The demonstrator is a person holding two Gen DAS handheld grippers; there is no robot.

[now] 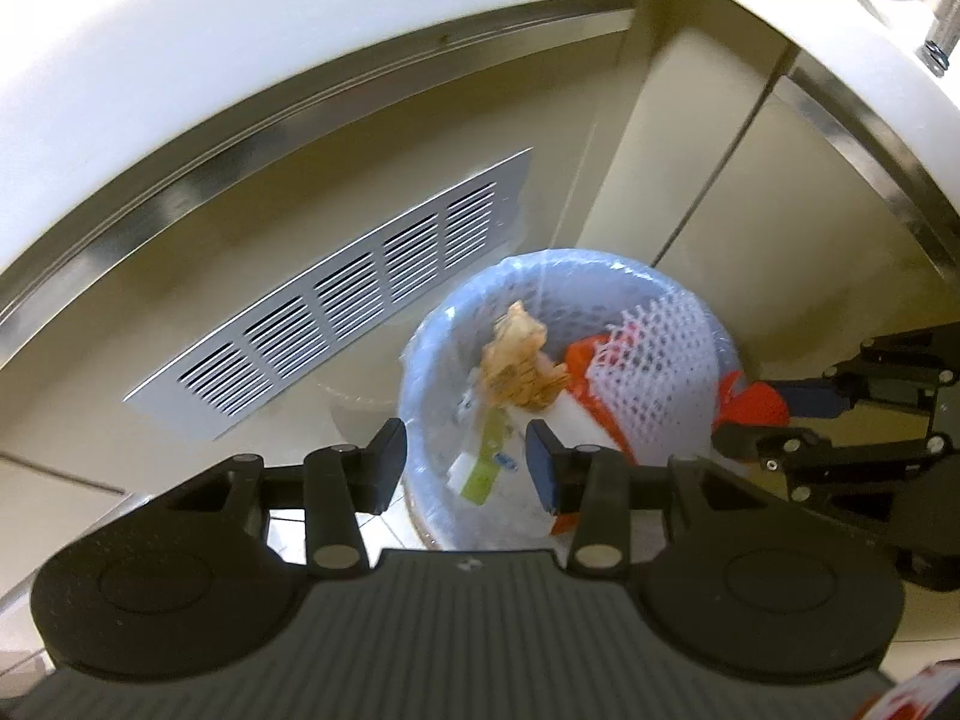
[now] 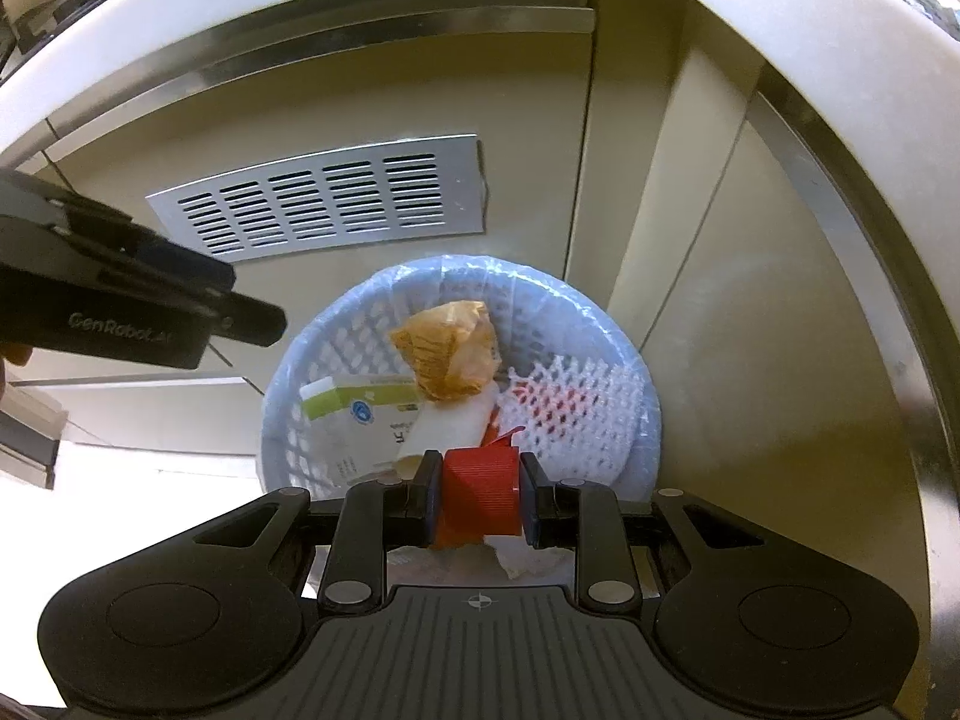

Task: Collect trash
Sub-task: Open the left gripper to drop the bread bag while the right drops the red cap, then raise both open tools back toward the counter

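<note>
Ribbed red cap (image 2: pixel 480 495) sits nearest the right wrist lens, a short cylinder with fine vertical ridges and a thin white rim at its lower right edge. Right gripper (image 2: pixel 479 495) is clenched on it: both blue-faced pads press its opposite sides, so the cap's round axis runs roughly along the fingers, pointing down toward the bin. Orange-red plastic shows just under the cap, and crumpled white paper (image 2: pixel 522 558) shows below the pads.

Directly under the cap stands a round lattice wastebasket (image 2: pixel 651 414), pale blue-white, lined with thin clear film over its rim. Inside it:
- a crumpled tan wrapper (image 2: pixel 447 348), glossy and creased, uppermost near centre;
- a flat carton (image 2: pixel 354 405) with a green and white print, long axis lying across the basket toward its left wall;
- white foam netting (image 2: pixel 570 414), diamond mesh, over something red at the right side.

Left gripper (image 1: pixel 467 462) hangs over the near rim of the basket, jaws released with a clear gap and nothing between them; in the right wrist view its black body appears at far left, above and apart from the basket.

Behind the basket stands a beige cabinet front (image 2: pixel 528 168) carrying a slotted metal vent plate (image 2: pixel 324 204), under a white rounded countertop edge (image 2: pixel 360 0) with a steel trim strip.
</note>
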